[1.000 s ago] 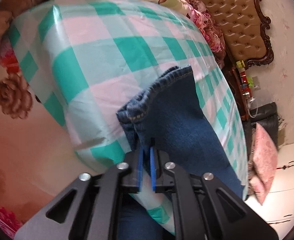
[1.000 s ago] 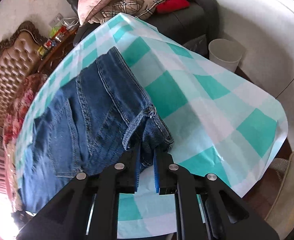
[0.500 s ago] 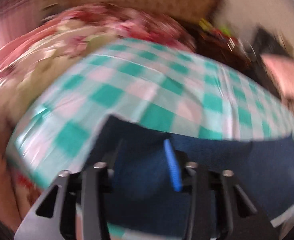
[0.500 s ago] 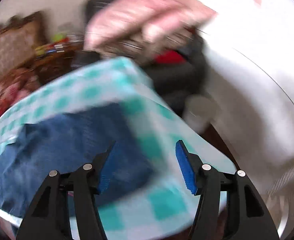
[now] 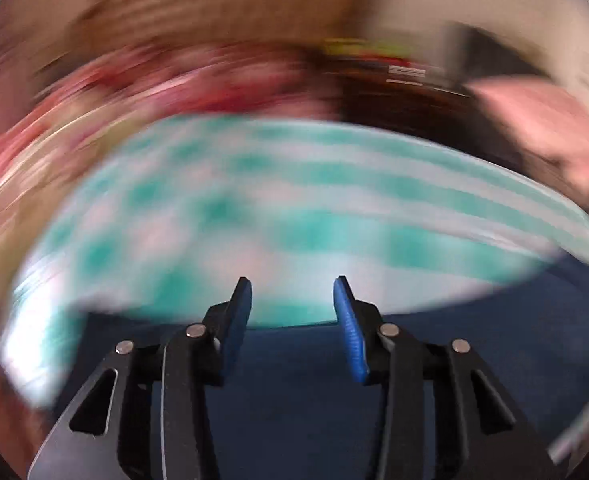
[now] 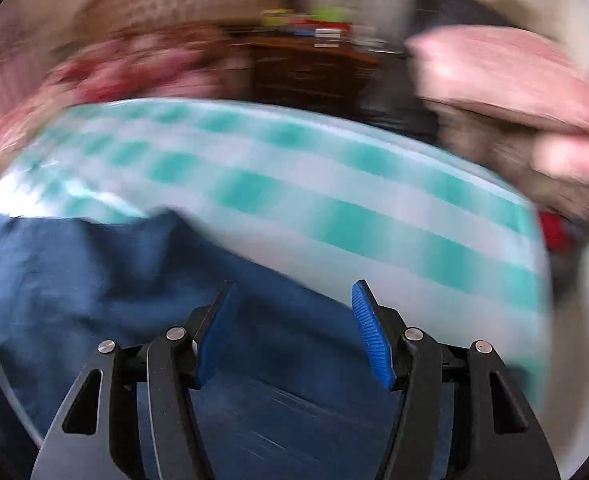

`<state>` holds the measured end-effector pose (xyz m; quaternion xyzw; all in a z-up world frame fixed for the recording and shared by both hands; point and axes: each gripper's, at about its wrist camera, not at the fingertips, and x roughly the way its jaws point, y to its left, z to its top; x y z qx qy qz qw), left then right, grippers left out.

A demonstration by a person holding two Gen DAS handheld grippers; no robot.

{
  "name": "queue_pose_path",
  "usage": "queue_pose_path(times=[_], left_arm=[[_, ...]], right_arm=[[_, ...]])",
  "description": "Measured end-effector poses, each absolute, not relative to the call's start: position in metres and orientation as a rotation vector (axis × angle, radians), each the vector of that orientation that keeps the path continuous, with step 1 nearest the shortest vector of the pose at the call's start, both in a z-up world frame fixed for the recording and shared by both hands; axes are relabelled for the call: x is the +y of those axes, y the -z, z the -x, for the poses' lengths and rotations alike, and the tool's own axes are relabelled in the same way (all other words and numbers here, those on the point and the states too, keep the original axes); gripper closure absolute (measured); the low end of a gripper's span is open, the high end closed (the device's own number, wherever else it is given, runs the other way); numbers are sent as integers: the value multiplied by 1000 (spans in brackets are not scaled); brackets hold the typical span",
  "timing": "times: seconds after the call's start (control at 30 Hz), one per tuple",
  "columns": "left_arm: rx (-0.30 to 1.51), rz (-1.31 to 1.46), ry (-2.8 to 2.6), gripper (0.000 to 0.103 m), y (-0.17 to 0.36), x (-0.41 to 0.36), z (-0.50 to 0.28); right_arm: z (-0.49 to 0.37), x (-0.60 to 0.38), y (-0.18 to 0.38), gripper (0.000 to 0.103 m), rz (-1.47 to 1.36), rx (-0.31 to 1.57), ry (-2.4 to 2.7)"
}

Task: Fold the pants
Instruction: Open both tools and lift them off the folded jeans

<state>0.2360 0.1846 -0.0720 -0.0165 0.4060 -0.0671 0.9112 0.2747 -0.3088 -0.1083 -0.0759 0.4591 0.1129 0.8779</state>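
Both views are blurred by motion. The blue denim pants (image 5: 294, 384) lie on the teal-and-white checked tablecloth (image 5: 294, 216), filling the near part of the left wrist view. My left gripper (image 5: 292, 292) is open and empty above their far edge. In the right wrist view the pants (image 6: 106, 276) spread across the near left. My right gripper (image 6: 294, 296) is open and empty over them, its right finger over the checked tablecloth (image 6: 334, 200).
Floral bedding (image 5: 154, 88) lies beyond the table at the left. A dark wooden cabinet (image 6: 306, 72) stands behind the table. Pink pillows (image 6: 506, 76) and piled clothes sit at the right.
Both grippers let go of the denim they pinched a second ago and now stand open. Both have swung round to face across the table, with the pants lying flat under them.
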Motion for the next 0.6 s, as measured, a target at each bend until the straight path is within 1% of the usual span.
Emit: queue_pose_path(times=[0.07,0.1,0.17,0.2,0.27,0.37,0.43,0.47,0.53,0.6], left_arm=[[803,30,318,60,69,109,-234],[794,55,393,60,71,84,-232],[816,95,555,60,83,24,-227],[822,70,572,60,88,4,-227],[790,-16,535,60,98,-26,-224],[745,-31,518,60,109,-52,-224],[761,-69,512,60,116,-66,-226],[803,-89,480,60,125,-70,-232],[892,-62,410,60,140,-60,-247],[877,-21,361,60,135,-42,-249]], right_arm=[[-288,-276,116,47,184,965,-353],[-297,-259,123,50,186,973,-420],[-314,-238,137,53,249,988,-395],[-321,-236,143,54,264,994,-371],[-331,-237,154,55,262,1005,-299],[-334,-236,160,54,226,971,-259],[-331,-234,162,54,231,939,-229],[-330,-233,162,53,228,930,-215],[-325,-235,156,53,215,897,-199],[-310,-255,130,51,154,803,-175]])
